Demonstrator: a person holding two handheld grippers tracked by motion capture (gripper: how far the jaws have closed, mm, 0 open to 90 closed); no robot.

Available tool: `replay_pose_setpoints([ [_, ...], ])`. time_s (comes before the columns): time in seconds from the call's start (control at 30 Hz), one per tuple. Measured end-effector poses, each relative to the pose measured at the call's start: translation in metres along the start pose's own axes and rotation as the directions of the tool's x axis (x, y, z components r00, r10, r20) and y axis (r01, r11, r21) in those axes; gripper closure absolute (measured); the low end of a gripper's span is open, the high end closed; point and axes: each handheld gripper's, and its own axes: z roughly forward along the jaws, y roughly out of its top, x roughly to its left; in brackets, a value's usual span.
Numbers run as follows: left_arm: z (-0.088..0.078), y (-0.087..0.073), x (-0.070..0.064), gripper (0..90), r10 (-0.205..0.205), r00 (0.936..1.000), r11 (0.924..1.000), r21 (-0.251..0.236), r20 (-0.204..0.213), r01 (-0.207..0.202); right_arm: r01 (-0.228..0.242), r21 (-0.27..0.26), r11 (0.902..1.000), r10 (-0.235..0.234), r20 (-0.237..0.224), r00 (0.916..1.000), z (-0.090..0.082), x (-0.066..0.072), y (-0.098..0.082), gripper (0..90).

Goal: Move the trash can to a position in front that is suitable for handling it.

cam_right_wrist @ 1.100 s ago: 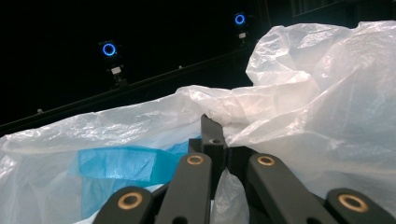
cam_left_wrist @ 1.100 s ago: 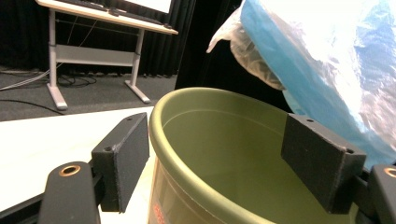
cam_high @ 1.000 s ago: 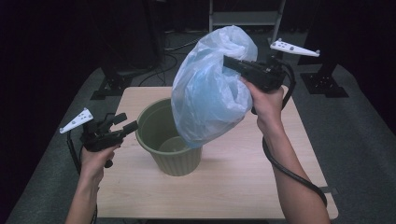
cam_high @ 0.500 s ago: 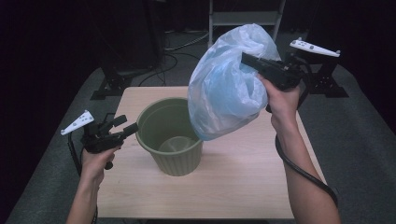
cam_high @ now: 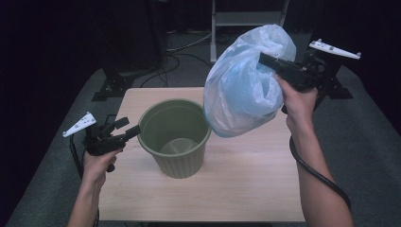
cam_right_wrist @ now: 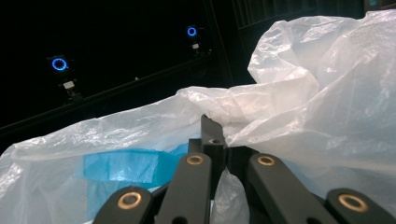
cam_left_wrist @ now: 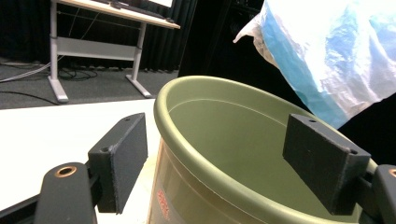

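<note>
Two hands | left gripper [cam_high: 124, 131] near, jaws parted astride green bin [cam_high: 175, 137] rim, pads off it, bin upright mid-desk [cam_high: 246, 189] | right gripper [cam_high: 276, 66] farther, jaws pinched shut on plastic bag [cam_high: 243, 92], hanging up-right of bin mouth

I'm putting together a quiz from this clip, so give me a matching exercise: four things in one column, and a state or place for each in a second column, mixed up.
Things:
1. plastic bag
2. green bin
3. left tongs
4. right tongs

States or places:
A. open, its two pads either side of a rim
B. held up in the air, above the table
C. shut on thin film
D. standing upright on the wooden table

Pairs: 1-B, 2-D, 3-A, 4-C
</note>
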Motion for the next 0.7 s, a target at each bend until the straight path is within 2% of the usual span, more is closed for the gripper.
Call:
replay_pose_setpoints([
  [0.3,-0.002,0.0,0.001,20.9,-0.003,1.0,1.0,-0.006,-0.005,0.003,-0.014,0.023,0.9996,0.013,0.044,0.9989,-0.007,-0.017,-0.007,89.3],
  [0.7,-0.004,0.002,0.001,20.9,0.008,1.0,0.9999,-0.014,-0.005,-0.008,-0.063,0.089,0.994,0.056,0.081,0.9952,0.006,-0.043,-0.043,89.3],
])
